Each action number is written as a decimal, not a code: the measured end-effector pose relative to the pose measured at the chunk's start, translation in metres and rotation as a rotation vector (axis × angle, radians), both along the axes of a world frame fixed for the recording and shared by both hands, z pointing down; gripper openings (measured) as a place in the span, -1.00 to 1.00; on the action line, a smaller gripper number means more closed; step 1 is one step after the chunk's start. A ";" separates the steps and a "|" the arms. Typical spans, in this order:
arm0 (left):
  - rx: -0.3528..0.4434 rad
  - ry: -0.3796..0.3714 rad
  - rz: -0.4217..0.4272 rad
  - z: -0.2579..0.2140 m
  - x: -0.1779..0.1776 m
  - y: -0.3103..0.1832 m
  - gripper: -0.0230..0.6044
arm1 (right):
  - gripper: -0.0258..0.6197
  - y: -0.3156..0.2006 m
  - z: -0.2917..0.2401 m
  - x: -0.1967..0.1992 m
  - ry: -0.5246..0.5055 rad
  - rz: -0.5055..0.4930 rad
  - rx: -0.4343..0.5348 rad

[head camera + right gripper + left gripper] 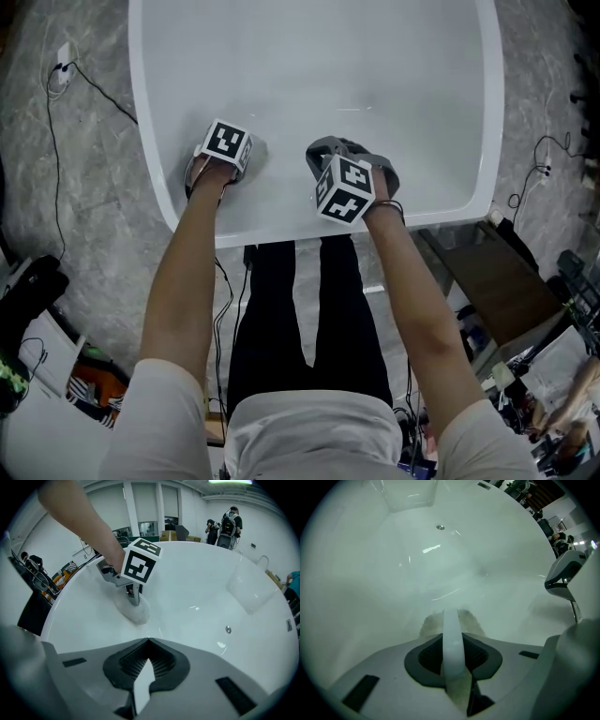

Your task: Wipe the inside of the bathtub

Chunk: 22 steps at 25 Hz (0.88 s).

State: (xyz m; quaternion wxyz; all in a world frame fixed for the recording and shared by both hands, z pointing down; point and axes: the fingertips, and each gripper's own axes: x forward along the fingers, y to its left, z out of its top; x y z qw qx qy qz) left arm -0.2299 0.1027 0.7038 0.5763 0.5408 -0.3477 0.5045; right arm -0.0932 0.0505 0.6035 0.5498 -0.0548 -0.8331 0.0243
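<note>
Two grippers work over the near end of the white bathtub (pixel 309 56), both inside its rim. The step in hand looks like the wiping itself. The left gripper (pixel 134 600) presses a pale cloth (pixel 135 612) against the tub's inner slope, just below the near rim. In the head view, the cloth lies at about 9 o'clock from the right gripper (pixel 149 640), near it but apart.

The left gripper's jaws are clamped tight on the cloth, which bulges out past their tips at 12 o'clock in the left gripper view. The right gripper's jaws are closed on each other with nothing between them. It appears to hang free of the tub surface.

Most of the basin stretches away towards 12 o'clock, with a small metal fitting (pixel 228 629) at 3 o'clock in the right gripper view. The next move probably calls for firm strokes outward across that slope, tilting the left gripper to follow the curve so the cloth lies flat.
</note>
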 end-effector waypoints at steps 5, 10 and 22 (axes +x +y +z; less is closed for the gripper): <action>-0.017 0.008 0.005 0.016 -0.002 -0.005 -0.62 | -0.87 -0.003 0.006 0.002 0.002 0.035 0.011; -0.020 0.001 0.020 0.030 0.001 -0.010 -0.63 | -0.87 -0.004 0.011 0.004 -0.008 0.055 0.020; -0.006 0.008 -0.017 0.055 0.010 -0.024 -0.63 | -0.87 -0.012 0.033 0.008 -0.006 -0.029 0.053</action>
